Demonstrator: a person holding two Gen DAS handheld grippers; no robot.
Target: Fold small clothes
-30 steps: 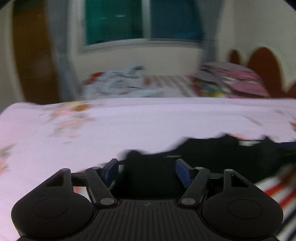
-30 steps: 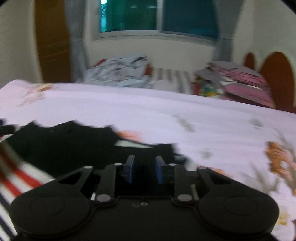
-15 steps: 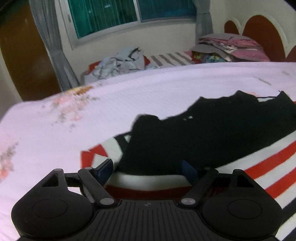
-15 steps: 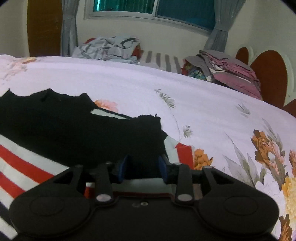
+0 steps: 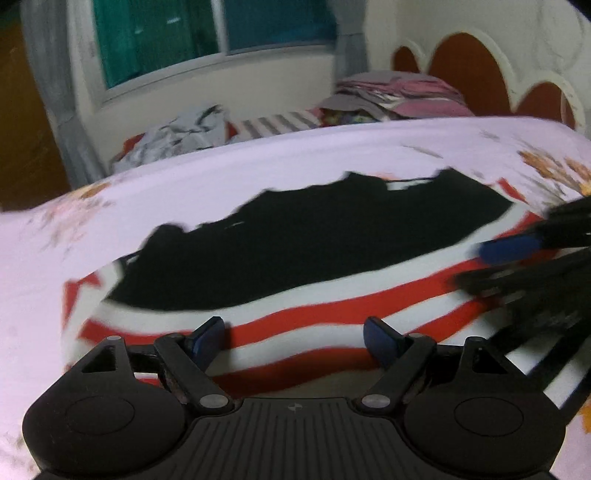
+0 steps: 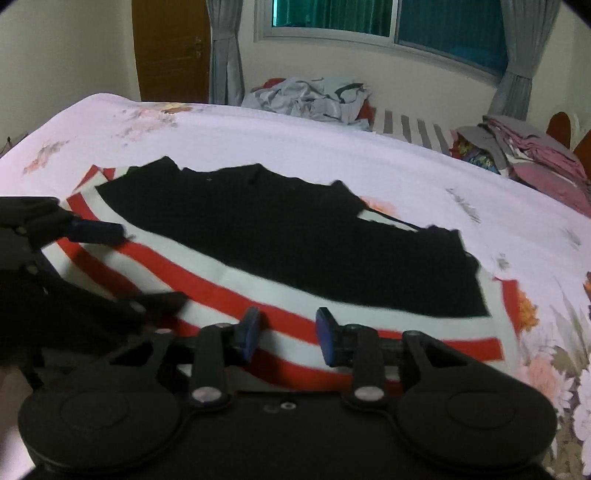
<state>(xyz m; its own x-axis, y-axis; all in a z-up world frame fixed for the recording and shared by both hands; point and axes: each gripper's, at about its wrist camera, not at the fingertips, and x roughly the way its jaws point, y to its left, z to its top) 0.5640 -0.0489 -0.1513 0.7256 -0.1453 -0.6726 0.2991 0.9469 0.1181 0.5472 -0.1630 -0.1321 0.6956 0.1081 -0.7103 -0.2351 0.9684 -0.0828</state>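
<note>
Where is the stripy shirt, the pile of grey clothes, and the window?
Stripy shirt [image 6: 280, 258], right wrist view, on its black upper part.
Pile of grey clothes [image 6: 306, 98], right wrist view, on the middle of the crumpled heap.
Window [image 6: 369, 16], right wrist view, on the green glass pane.

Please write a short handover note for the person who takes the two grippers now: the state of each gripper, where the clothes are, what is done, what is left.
Left gripper: open, nothing held, above the striped part of the shirt.
Right gripper: open, nothing held, above the same stripes.
The shirt, black on top with red and white stripes, lies flat on the bed.
Done: shirt laid out; whether any fold is made I cannot tell.
Left: grasp an edge and fold. A crumpled pile waits by the window.
</note>
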